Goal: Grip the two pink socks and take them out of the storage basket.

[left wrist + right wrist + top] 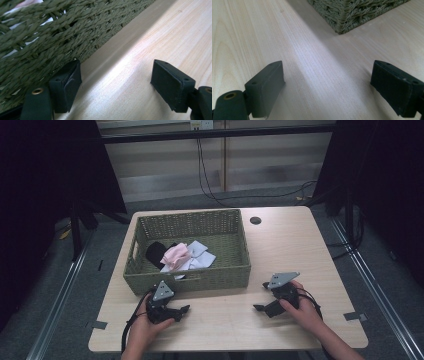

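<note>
A green woven basket (235, 270) stands on the light wooden table (280, 245), toward its left. Inside it lie a black item (156, 252), a pink cloth (176, 255) and white cloths (200, 254). My left gripper (181, 312) rests on the table just in front of the basket's front wall (50, 40), held by a hand, jaws open with nothing between them. My right gripper (261, 296) sits on the table to the right of the basket, also open and empty. In the right gripper view the basket's corner (342, 22) lies ahead of the open jaws.
A round dark cable hole (255, 220) is in the table near its far edge. Black cables (210, 190) hang down behind the table. Grey tape tabs (356, 316) mark the table's front corners. Dark curtains flank both sides.
</note>
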Demonstrator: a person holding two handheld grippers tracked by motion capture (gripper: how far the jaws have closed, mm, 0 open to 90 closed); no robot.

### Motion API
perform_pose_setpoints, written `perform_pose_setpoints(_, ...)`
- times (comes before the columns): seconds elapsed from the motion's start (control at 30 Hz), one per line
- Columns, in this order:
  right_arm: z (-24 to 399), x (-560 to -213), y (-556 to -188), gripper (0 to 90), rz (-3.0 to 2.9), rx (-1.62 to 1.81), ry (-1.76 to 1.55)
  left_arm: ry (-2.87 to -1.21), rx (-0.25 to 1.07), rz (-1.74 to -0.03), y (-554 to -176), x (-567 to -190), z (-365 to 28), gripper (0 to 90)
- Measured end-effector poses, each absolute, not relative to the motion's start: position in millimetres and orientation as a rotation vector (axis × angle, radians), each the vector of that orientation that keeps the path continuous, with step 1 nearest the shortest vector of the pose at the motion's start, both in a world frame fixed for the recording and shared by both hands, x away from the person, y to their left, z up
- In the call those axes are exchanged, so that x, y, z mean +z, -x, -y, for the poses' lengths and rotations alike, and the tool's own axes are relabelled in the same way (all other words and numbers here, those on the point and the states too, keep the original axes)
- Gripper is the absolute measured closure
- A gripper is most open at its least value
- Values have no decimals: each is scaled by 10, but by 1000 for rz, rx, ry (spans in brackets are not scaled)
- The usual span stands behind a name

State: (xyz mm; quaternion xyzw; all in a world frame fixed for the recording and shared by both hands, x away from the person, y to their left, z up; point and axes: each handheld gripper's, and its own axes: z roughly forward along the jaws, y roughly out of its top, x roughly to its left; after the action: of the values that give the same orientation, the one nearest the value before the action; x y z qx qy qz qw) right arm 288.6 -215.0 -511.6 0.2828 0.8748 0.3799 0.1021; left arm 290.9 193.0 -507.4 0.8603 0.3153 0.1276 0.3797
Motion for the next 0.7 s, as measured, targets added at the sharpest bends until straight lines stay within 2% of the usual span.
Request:
perform_pose_setpoints(0.2,2150,-5115,-2886,107,-2583,1122,-835,-2201,331,-812,-2893,-5066,-1919,242)
perform_pose_setpoints(0.27,2150,-5115,-2886,107,-2581,1122,-836,-2217,318,-802,-2890,-5046,-1907,273)
perform_pose_setpoints(0.33,2150,-5115,-2886,107,-2582,1122,-835,-2252,290,-817,-2890,-5000,-1889,280)
perform_pose_setpoints(0.7,2151,-5115,-2887,108,-2582,1123,-837,-2217,149,-823,-2893,-4640,-1810,287)
